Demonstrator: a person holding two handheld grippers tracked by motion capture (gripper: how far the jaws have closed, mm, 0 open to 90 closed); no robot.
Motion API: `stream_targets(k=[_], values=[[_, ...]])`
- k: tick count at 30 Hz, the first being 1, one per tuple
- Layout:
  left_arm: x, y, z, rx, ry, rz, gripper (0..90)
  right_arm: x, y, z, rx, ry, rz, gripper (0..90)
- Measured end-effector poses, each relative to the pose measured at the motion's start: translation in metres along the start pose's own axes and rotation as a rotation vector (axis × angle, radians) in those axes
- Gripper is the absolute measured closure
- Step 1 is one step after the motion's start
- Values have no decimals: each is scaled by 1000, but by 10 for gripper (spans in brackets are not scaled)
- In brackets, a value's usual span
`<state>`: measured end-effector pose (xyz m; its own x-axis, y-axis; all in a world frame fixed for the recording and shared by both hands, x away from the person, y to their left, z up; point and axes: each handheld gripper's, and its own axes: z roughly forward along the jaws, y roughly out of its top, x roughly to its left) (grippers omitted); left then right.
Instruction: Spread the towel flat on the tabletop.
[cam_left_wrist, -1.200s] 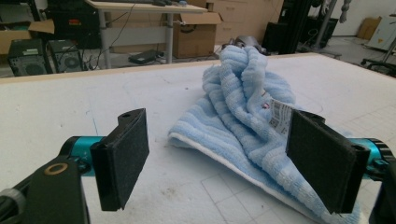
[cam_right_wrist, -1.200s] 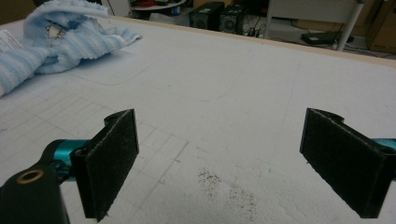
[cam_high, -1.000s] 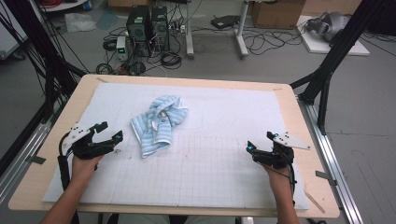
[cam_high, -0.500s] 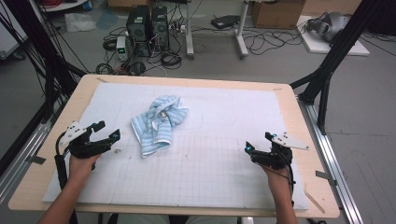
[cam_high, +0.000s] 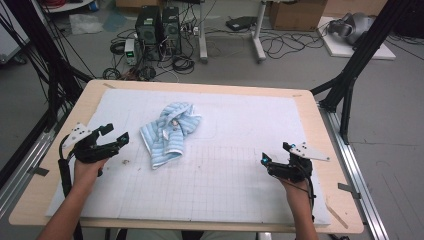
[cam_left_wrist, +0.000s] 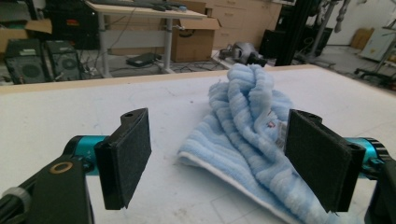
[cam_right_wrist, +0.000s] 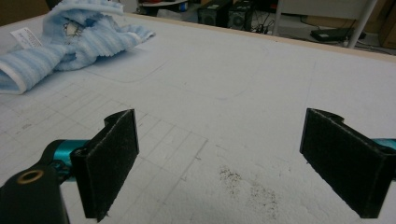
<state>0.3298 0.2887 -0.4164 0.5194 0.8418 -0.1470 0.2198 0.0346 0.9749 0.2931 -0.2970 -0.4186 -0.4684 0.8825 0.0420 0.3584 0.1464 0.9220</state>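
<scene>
From above, we see our left gripper (cam_high: 116, 140) near the crumpled pale-blue striped terry towel (cam_high: 169, 131) on the white gridded mat (cam_high: 235, 130), our right gripper (cam_high: 274, 159) well apart. In the left gripper view, wide jaws frame the towel (cam_left_wrist: 254, 126). In the right gripper view, wide jaws hold nothing; the towel (cam_right_wrist: 70, 39) lies far off.

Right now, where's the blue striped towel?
In the high view the blue striped towel lies crumpled left of centre on the white mat, just right of the open left gripper and apart from it.
</scene>
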Motion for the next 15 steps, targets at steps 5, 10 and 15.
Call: stream_targets(k=[5,10,15], values=[[-2,11,12,-3,-15,-23,235,-1,0,0,-2,2,2,108],[-6,22,30,24,-37,-22,236,0,-1,1,5,5,10,108],[-10,27,54,90,-48,-17,241,1,-1,2,14,6,5,108]])
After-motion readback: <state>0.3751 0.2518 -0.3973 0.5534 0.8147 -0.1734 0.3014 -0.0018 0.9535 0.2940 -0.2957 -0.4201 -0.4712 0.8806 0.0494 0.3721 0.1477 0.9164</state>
